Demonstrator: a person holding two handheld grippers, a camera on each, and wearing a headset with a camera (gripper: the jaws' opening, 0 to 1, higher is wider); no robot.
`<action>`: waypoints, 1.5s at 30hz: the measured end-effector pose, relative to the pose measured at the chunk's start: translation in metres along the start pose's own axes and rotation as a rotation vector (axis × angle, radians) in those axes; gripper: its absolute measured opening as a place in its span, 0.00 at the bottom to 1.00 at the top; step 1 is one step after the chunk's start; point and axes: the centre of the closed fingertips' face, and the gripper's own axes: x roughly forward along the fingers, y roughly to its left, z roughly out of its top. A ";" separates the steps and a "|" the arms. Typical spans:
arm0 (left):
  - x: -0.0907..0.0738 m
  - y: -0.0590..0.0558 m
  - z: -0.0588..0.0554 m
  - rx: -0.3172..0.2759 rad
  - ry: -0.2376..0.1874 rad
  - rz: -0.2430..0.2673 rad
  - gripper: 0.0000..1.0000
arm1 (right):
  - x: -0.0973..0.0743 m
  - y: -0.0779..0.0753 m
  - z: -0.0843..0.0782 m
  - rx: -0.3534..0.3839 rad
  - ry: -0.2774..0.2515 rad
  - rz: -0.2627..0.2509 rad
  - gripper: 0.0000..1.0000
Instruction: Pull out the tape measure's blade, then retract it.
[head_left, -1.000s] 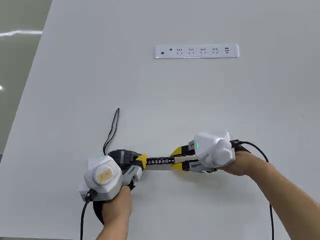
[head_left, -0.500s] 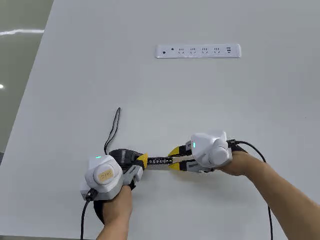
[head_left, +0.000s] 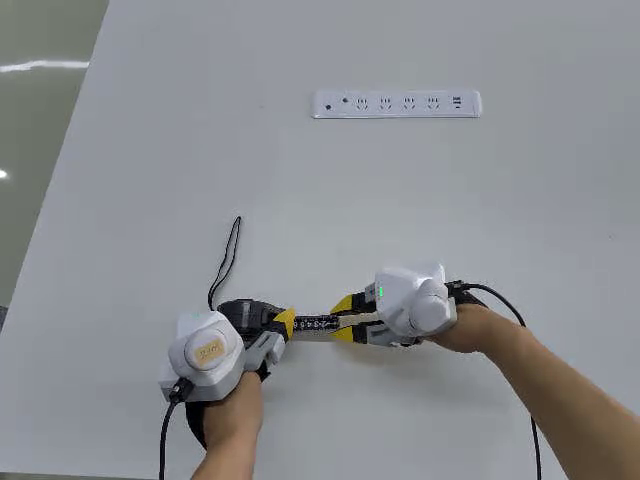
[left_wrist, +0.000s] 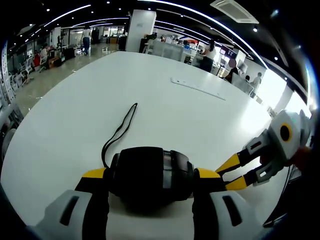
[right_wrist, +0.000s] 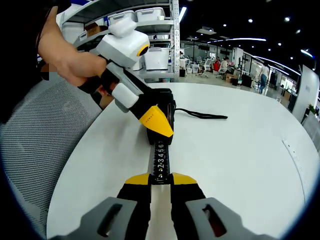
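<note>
Fingers (left_wrist: 93, 174) of left gripper (left_wrist: 150, 176) clamp the rounded black case (left_wrist: 145, 164); right gripper (right_wrist: 161, 179) pinches the flat, numbered blade (right_wrist: 160, 155) above smooth white tabletop (head_left: 300, 180).

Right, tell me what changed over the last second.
The right gripper, shut on the blade, has moved in toward the tape measure case, so less blade shows between them. The left gripper stays clamped on the case; the lanyard and power strip lie as before.
</note>
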 end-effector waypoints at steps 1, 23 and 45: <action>0.000 0.000 0.000 0.000 0.000 0.000 0.65 | 0.001 0.000 0.000 0.001 0.000 0.000 0.13; 0.000 0.001 0.000 -0.003 0.003 -0.009 0.66 | 0.013 0.000 0.009 0.006 -0.012 0.004 0.13; 0.000 0.002 0.000 -0.013 0.003 -0.014 0.66 | 0.023 -0.001 0.015 0.005 -0.019 0.003 0.13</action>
